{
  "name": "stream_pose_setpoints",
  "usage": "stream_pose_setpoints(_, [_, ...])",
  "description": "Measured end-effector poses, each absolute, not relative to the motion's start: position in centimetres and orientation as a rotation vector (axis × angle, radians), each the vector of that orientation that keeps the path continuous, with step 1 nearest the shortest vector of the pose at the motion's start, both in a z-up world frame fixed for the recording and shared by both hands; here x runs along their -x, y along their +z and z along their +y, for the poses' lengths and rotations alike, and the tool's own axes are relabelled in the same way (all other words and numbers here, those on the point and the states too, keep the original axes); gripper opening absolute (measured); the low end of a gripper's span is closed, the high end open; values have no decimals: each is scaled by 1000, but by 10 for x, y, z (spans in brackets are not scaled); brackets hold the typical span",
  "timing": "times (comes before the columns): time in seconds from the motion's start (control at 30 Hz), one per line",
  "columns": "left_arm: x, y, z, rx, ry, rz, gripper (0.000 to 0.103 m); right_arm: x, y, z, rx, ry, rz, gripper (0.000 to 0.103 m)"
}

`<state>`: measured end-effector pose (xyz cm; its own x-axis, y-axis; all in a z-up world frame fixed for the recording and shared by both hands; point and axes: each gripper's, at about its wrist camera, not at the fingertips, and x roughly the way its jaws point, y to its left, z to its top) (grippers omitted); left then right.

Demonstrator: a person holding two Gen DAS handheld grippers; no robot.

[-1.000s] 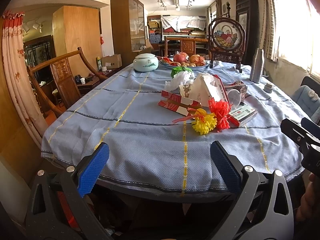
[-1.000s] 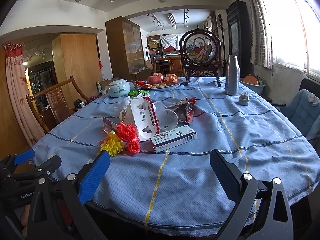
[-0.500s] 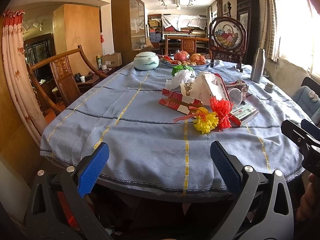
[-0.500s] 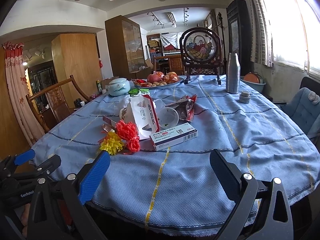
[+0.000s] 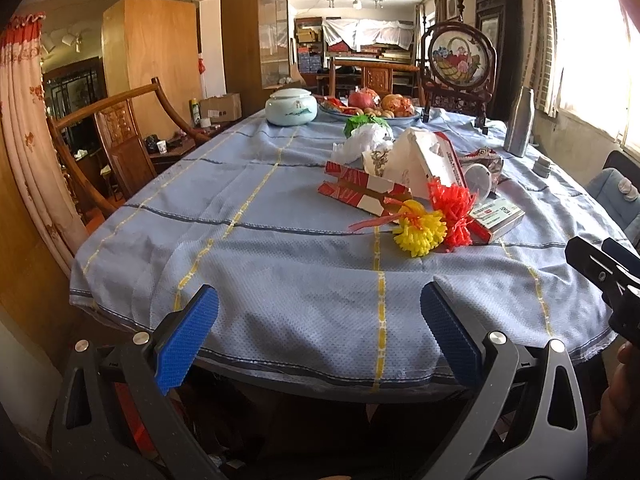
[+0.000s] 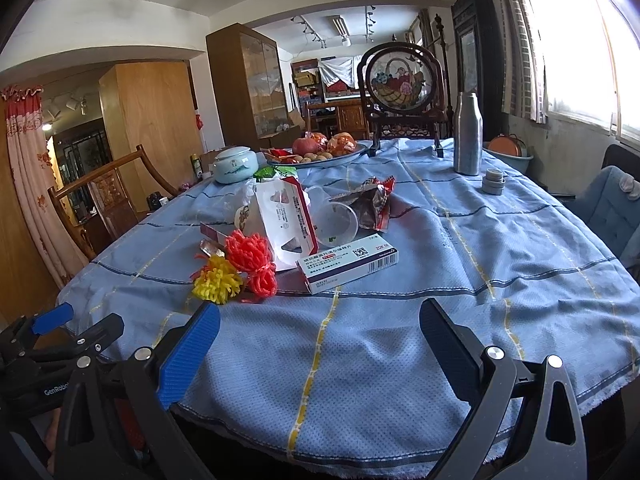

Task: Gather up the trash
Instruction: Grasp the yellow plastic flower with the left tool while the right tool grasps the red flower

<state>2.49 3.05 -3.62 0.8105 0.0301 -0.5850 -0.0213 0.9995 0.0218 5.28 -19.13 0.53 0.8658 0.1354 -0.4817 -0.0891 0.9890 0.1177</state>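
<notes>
Compared with one second earlier, the trash pile sits slightly lower and nearer in both wrist views, so both grippers have advanced a little toward the table (image 5: 280, 264); nothing on the table has changed place. The left gripper (image 5: 320, 328) is held level at the near table edge, above the hanging blue cloth, with its jaws set wide apart and nothing between them. The right gripper (image 6: 320, 336) takes the same pose just beside it, jaws wide apart and empty, with its fingers aimed at the pile. A hand (image 5: 616, 408) shows at the right border of the left wrist view, below the right gripper body. The trash lies grouped near the table centre, well ahead of both grippers: a yellow pompom (image 6: 218, 280) touching a red pompom (image 6: 248, 250), a white medicine box (image 6: 348, 264) just beside them, a white carton (image 6: 280, 220) standing tilted behind, a clear plastic cup (image 6: 336, 222) on its side, and a crumpled snack wrapper (image 6: 372, 204). A flat red-and-white box (image 5: 360, 192) lies left of the carton.
</notes>
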Motion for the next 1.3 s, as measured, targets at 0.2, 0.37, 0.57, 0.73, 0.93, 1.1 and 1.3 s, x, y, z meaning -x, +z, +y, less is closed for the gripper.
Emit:
stream_pose_setpoints(0.2, [-34, -39, 52, 55, 42, 640, 96, -56, 4, -194, -93, 102, 516, 98])
stream_pose_setpoints(0.37, [-56, -39, 63, 116, -11, 698, 96, -65, -2, -202, -106, 96, 522, 98])
stream_pose_setpoints(0.57, [-80, -25, 28, 68, -164, 702, 96, -74, -8, -220, -146, 68, 524, 98])
stream_pose_setpoints(0.73, [-100, -30, -27, -55, -323, 706, 96, -76, -11, -247, -208, 23, 508, 98])
stream_pose_setpoints(0.93, [-122, -47, -33, -86, -344, 710, 87, -78, -12, -276, -287, -1, 478, 98])
stream_pose_setpoints(1.1, [-140, -54, -18, -47, -351, 763, 71, -86, -14, -276, -303, 28, 472, 98])
stream_pose_setpoints(1.3, [-152, -67, -20, -39, -366, 812, 40, -92, -16, -262, -257, 51, 500, 98])
